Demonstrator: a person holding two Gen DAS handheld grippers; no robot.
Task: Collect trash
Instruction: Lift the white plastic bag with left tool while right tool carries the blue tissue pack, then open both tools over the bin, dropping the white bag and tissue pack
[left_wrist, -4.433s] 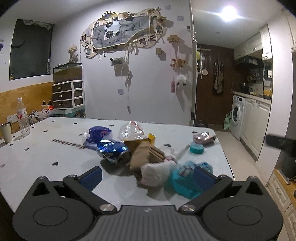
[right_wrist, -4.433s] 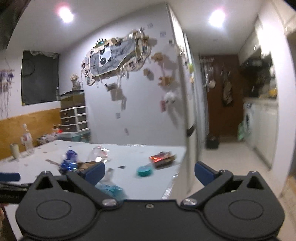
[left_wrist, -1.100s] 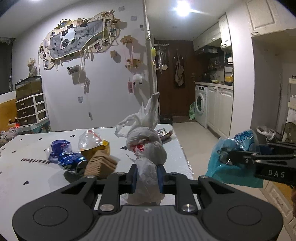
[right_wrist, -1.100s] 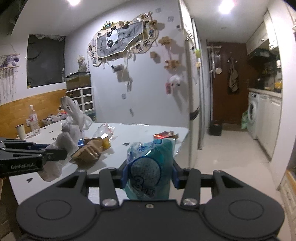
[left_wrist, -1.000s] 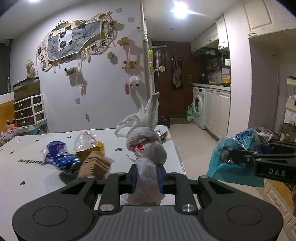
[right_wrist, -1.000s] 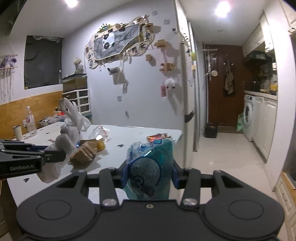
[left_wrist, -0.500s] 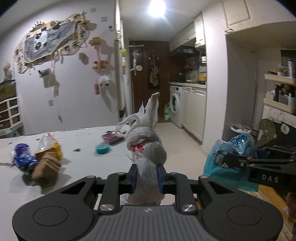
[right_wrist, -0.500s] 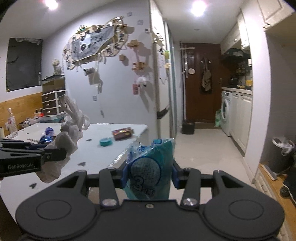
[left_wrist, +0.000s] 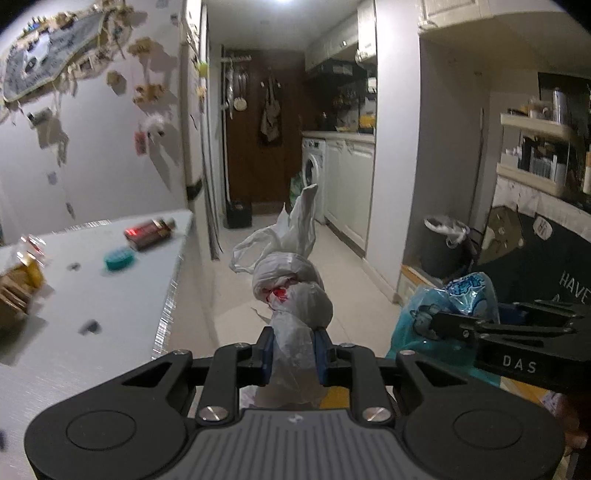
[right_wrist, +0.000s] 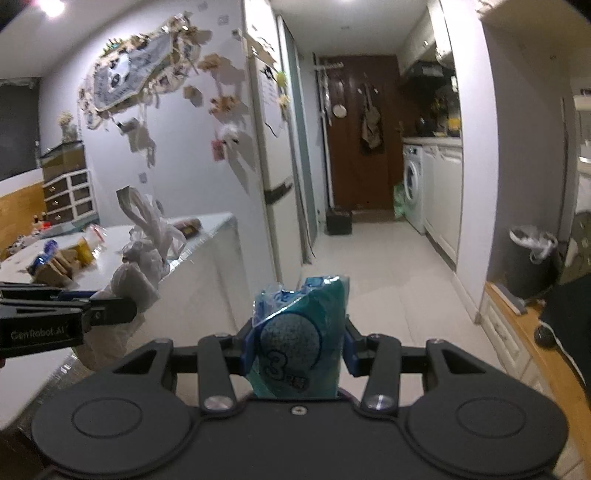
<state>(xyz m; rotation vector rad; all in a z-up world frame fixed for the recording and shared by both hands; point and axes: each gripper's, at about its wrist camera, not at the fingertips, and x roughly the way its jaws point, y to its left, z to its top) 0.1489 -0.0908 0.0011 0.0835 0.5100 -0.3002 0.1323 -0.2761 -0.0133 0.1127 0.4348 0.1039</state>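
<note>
white bag (left_wrist: 291, 288): knotted thin crinkled plastic, lower centre, clenched in left gripper (left_wrist: 292, 352) jaws.
teal packet (right_wrist: 299, 339): glossy foil, lower centre, grasped by right gripper (right_wrist: 297, 350) jaws.
bin (right_wrist: 530, 258): dark, white-lined, right edge; likely the drop point.
progress: two pieces in hand; wrappers, teal cap (left_wrist: 119, 258) remain on surface (left_wrist: 92, 332), left.

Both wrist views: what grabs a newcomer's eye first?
The knotted white plastic bag, clamped in the left gripper dead centre, and the teal snack packet pinched in the right gripper. Beyond them, a lined dark bin stands by the wall at right.
</note>
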